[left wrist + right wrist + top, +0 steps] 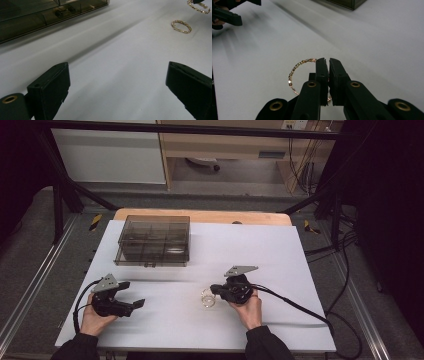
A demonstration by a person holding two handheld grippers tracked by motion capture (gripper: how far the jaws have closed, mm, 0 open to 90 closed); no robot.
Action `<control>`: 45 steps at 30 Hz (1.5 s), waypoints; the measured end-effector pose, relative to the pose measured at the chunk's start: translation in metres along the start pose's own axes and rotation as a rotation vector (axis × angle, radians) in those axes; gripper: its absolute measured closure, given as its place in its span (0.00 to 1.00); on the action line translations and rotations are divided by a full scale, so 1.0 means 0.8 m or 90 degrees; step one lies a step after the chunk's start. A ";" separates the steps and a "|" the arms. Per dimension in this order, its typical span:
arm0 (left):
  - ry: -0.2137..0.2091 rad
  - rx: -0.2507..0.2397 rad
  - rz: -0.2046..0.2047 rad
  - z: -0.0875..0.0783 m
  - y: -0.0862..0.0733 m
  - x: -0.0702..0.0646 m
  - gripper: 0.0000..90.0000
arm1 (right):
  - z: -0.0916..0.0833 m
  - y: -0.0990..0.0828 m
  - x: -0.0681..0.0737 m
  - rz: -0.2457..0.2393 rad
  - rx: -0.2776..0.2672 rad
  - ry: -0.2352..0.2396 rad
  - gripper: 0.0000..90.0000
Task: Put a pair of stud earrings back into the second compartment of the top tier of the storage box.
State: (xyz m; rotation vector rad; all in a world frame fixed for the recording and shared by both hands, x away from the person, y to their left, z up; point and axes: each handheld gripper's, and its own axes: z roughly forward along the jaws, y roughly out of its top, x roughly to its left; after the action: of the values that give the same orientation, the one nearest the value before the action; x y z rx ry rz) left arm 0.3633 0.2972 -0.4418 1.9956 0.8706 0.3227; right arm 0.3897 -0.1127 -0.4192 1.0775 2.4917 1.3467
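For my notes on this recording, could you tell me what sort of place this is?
Probably a lab recording bench: a white table inside a black metal frame, loose cables behind, and a hand-held right gripper pinching a gold bracelet near a smoked compartment box.

Gold beaded ring [294, 73], upright, pinched.

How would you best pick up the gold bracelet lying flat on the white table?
Probably by a single spot on its thin band, coming straight down from above with one jaw inside the loop and one outside. The bracelet lies flat on the table, so there is no side to pinch. The right gripper holds the other bracelet by its band this way.
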 end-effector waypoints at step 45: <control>-0.005 0.003 0.004 0.000 0.000 0.000 0.06 | 0.049 0.123 0.057 -0.029 -0.080 -0.009 0.96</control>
State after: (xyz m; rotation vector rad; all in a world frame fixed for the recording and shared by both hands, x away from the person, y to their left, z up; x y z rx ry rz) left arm 0.3635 0.2974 -0.4422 2.0029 0.8617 0.3161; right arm 0.4247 -0.0220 -0.3568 0.9952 2.3699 1.4559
